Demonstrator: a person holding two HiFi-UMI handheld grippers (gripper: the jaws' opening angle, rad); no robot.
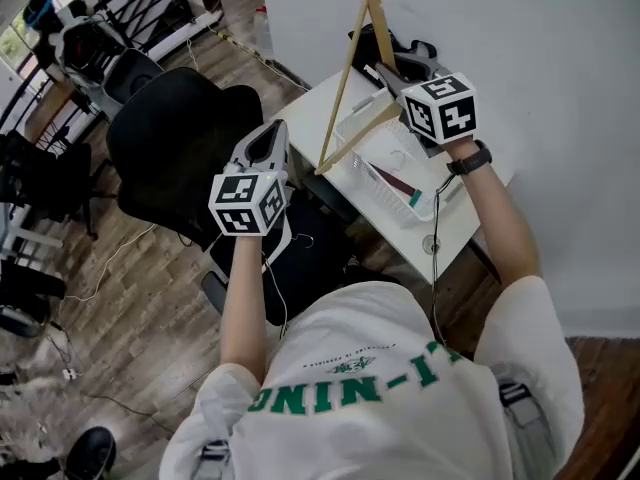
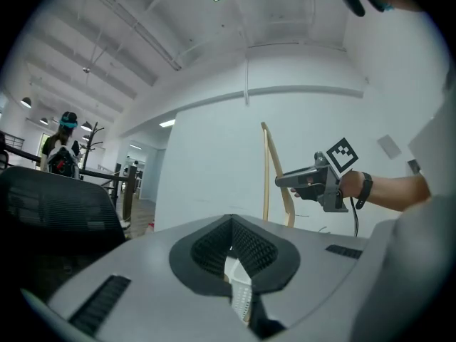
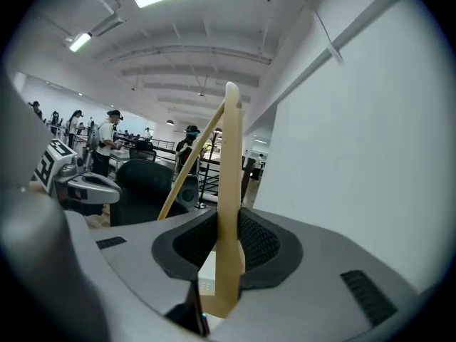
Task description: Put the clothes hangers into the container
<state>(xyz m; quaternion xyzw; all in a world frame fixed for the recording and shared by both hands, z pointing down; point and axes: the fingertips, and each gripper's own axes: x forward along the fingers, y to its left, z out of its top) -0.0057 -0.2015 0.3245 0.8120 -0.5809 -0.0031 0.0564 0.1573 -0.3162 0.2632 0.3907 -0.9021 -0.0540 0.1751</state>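
A wooden triangular clothes hanger (image 1: 341, 78) stands upright above the white mesh container (image 1: 352, 168) on the table. My right gripper (image 1: 388, 76) is shut on the hanger's right leg; in the right gripper view the wooden bar (image 3: 229, 191) runs up between the black pads (image 3: 260, 244). The left gripper (image 1: 264, 144) hovers over the black chair, left of the table, its jaws together with nothing held. The left gripper view shows the right gripper (image 2: 313, 184) and the hanger (image 2: 269, 177) ahead. A dark red strip lies inside the container.
A black office chair (image 1: 190, 138) stands left of the white table (image 1: 455, 223), which is against a white wall. A black object (image 1: 400, 46) sits at the table's far end. Cables trail over the wooden floor. People stand far off in the right gripper view.
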